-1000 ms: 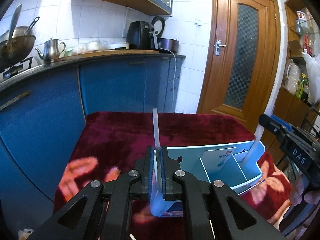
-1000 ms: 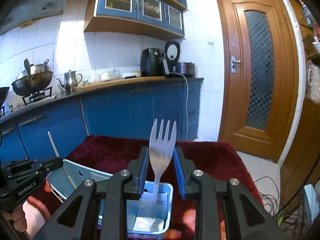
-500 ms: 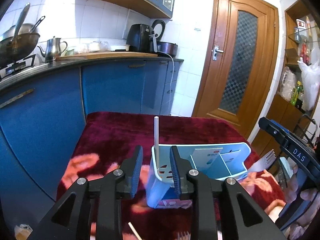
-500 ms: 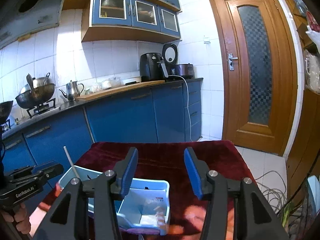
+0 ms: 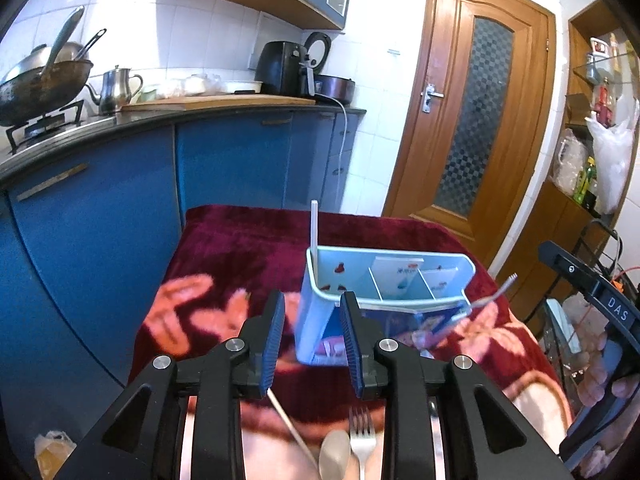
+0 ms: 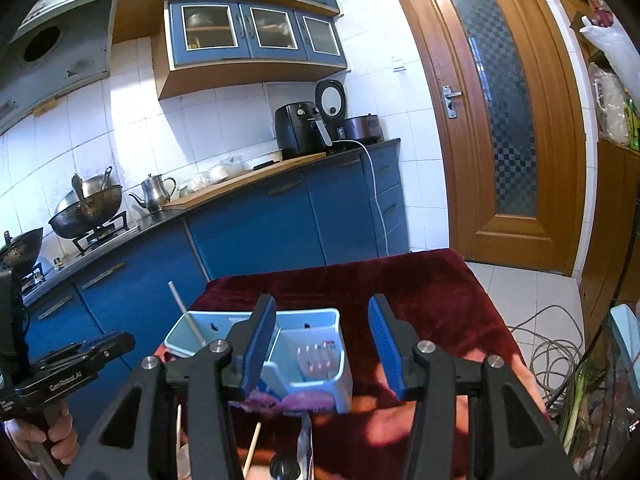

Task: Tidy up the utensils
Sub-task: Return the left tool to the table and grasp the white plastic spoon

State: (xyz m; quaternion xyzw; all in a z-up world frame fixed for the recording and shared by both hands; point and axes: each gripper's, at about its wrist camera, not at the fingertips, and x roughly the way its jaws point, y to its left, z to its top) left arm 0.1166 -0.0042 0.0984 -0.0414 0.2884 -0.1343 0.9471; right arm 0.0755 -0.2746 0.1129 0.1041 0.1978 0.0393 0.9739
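While both tools stand apart and empty, left tool [image 5: 312, 340] and right tool [image 6: 322, 346] having just opened, a metal fork [image 5: 362, 436] and spoon [image 5: 334, 456] lie on the bench before the blue caddy [image 5: 384, 300]: stiff, slippery, best pinched mid-handle.

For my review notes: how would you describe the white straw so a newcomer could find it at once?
On the dark red blanket in front of the blue cabinets stands a light blue divided organizer. The white straw stands upright in its leftmost compartment in the left wrist view, rising well above the rim. It is the only tall thin stick in the box; the plastic fork pokes out at the opposite end.
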